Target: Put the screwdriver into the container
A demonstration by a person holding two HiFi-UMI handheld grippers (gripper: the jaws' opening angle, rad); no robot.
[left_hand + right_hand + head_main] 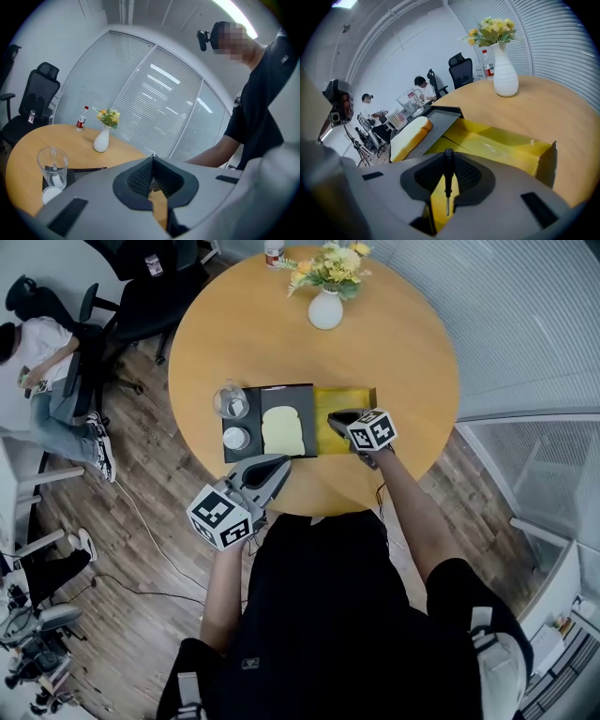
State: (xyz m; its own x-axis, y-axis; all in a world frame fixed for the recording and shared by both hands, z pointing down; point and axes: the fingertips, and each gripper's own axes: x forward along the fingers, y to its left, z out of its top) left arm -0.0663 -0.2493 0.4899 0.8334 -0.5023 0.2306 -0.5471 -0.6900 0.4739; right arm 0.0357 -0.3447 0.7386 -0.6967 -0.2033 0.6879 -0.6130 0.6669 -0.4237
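In the right gripper view, a small black-handled screwdriver [448, 174] stands between the pads of my right gripper [450, 161], metal tip pointing back toward the camera. The jaws are shut on it. Right below lies the open yellow container [506, 145]. The head view shows the right gripper [337, 418] hanging over the container [345, 392], beside the black tray; there the screwdriver is hidden. My left gripper [281, 465] hovers at the table's near edge, jaws together and holding nothing. Its own view shows the left gripper [152, 164] pointing across the table.
On the round wooden table [394, 362] a black tray [281, 393] carries a bread slice [282, 430], a glass [231, 401] and a small white dish [236, 438]. A vase of flowers [325, 307] and a bottle [273, 251] stand at the far side. Office chairs [150, 287] and a seated person [37, 362] are off left.
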